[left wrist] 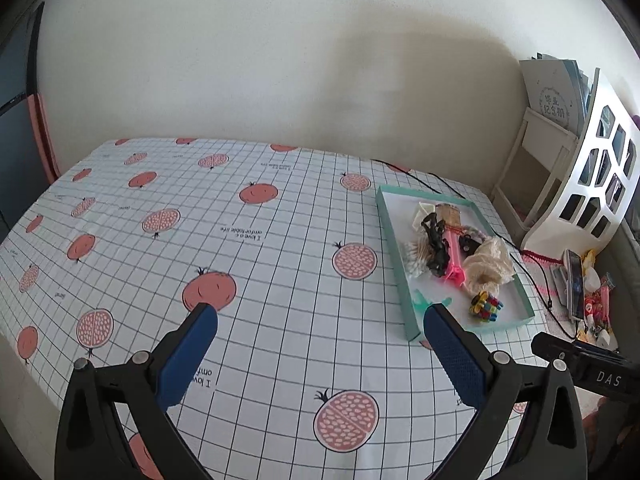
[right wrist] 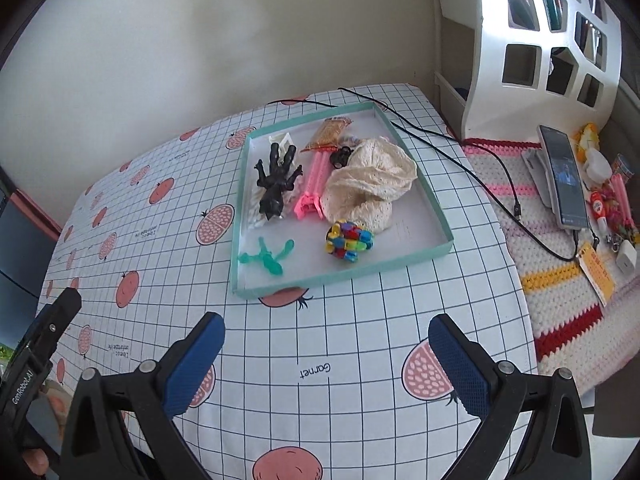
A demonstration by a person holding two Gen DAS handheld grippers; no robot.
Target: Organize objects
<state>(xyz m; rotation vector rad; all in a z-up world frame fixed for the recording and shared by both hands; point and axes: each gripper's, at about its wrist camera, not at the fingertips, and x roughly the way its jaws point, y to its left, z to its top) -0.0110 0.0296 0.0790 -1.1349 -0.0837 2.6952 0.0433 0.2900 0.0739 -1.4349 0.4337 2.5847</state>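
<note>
Seemingly most of the sorting is behind us, since the bench (right wrist: 320, 360), covered in a gridded pomegranate-print cloth, lies bare around the teal tray (right wrist: 436, 216) and every small item in view sits inside it. The tray rests toward the far right of the bench, its long axis running away from the grippers toward the wall, a little skewed to the cloth's grid. Inside, the cream knitted cloth (right wrist: 372, 184) is bunched on the right half. Beside it the pink plastic piece (right wrist: 314, 184) lies lengthwise with the tray, its clawed end toward the near rim. The black toy figure (right wrist: 276, 180) lies along the same line, partly over a heap of pale sticks, apparently cotton swabs. Near the front rim sit the multicoloured bead cluster (right wrist: 350, 240) and the small translucent green piece (right wrist: 266, 256), its arms splayed. What remains, I judge, is tidying within the tray, or nothing at all; no loose item shows on the bench itself.

Both tools hover over bare cloth short of the tray. The left gripper (left wrist: 320, 324) has its fingers spread wide and holds nothing; the right gripper (right wrist: 326, 332) is likewise wide apart and empty.
</note>
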